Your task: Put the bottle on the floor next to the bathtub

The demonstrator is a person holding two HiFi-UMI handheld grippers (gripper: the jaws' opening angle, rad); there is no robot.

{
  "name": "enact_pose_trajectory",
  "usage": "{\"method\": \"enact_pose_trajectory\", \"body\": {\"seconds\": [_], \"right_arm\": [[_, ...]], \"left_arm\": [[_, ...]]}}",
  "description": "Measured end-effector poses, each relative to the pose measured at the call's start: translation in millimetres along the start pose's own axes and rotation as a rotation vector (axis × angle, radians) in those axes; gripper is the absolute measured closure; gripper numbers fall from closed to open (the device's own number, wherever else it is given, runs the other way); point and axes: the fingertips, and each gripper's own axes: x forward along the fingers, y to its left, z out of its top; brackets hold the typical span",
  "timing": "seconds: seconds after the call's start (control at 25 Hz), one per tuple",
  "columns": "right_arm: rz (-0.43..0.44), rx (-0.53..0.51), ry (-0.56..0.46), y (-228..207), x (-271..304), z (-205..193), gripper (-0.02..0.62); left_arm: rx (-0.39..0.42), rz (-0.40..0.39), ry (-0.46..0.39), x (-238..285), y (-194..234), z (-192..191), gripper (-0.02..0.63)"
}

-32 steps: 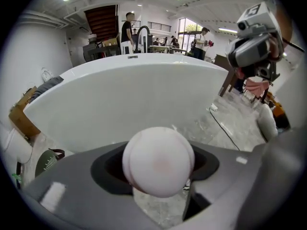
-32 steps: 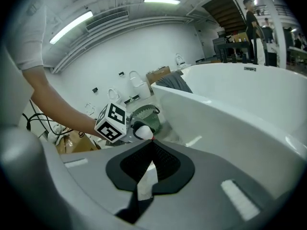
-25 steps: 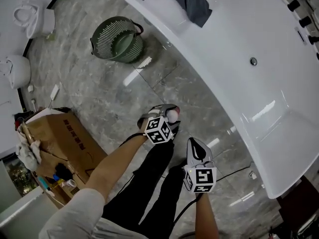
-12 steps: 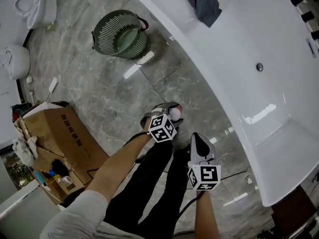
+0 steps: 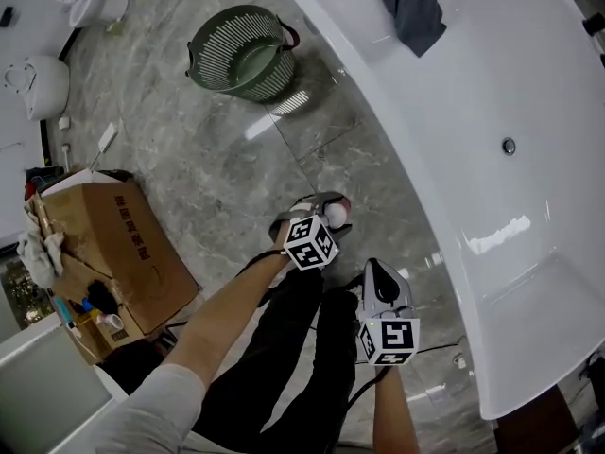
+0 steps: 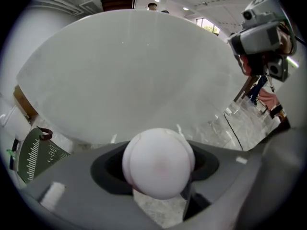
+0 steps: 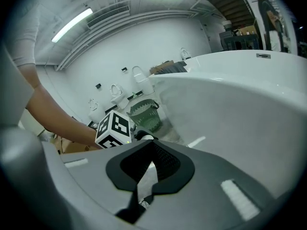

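We hold the bottle (image 6: pixel 158 162) clamped in our left gripper (image 5: pixel 326 208) near the bathtub (image 5: pixel 529 83), seemingly not yet set on the floor (image 5: pixel 208 159), while our right gripper (image 5: pixel 378 274) hangs closed and empty.

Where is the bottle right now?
In the head view the bottle sits mid-frame, clamped in the left gripper, over the grey floor just left of the bathtub rim.

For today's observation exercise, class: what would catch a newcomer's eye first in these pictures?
The big white bathtub fills the head view's right side, a dark cloth draped over its far rim. Beside it, over the grey floor, the left gripper grips a white-capped bottle; a green basket stands farther off.
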Motion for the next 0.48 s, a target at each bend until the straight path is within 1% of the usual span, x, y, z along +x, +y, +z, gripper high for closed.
{"method": "enact_pose_trajectory", "body": {"seconds": [0.08,0.2,0.28,0.36,0.48], "right_arm": [[-0.010,0.011,-0.012,-13.2,2.7,-0.4,0.597],[-0.045,0.067,-0.041,-35.2,10.3,-3.3,0.597],[-0.048,0.075,-0.038,-44.9,18.2,-9.5,0.597],[-0.037,0.055,-0.024,-50.0,26.0,-16.8,0.597],[-0.006,-0.010,0.005,-52.4,36.7,-28.3,0.597]], "left_arm": [[-0.005,0.001,0.005,13.3,0.7,-1.8,0.267],[-0.011,-0.001,0.005,31.8,3.7,-8.2,0.267],[-0.017,0.002,0.007,44.0,5.6,-14.4,0.267],[-0.019,0.001,0.008,56.9,6.2,-19.8,0.267],[-0.017,0.000,0.010,76.6,7.2,-27.3,0.267]]}}
